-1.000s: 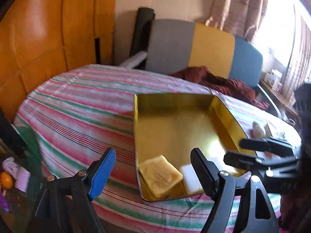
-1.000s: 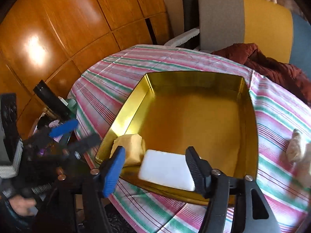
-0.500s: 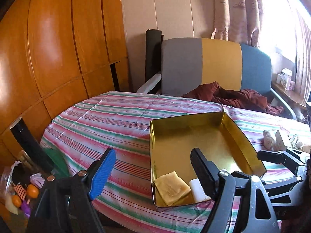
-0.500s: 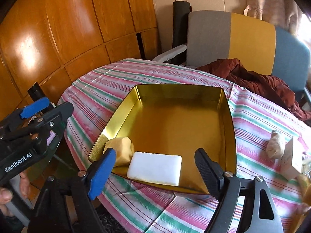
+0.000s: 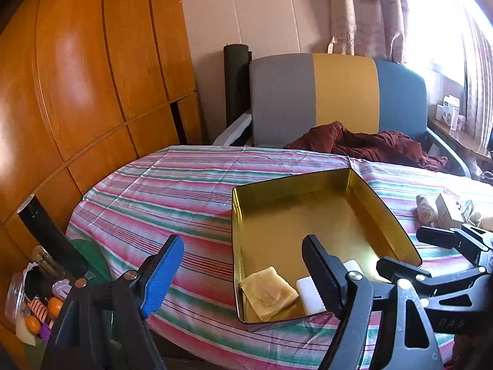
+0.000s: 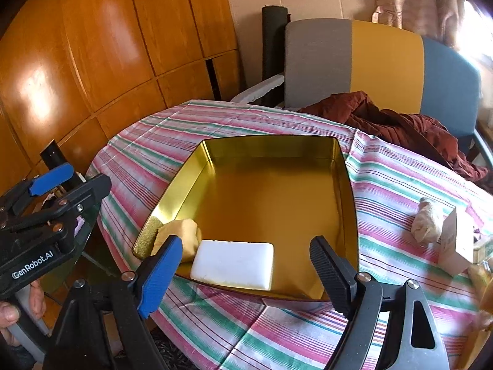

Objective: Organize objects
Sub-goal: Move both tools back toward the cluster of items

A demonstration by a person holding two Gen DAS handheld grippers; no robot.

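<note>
Sitting in the gold tin [image 6: 346,185]: white soap bar [image 6: 232,264] beside yellow block [image 6: 181,236]; left claw [image 5: 243,273] and right claw [image 6: 246,273] both released, empty

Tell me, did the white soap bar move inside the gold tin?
No. The white soap bar lies by the gold tin's near wall, beside the yellow bar, just as before. Only the cameras pulled back.
</note>
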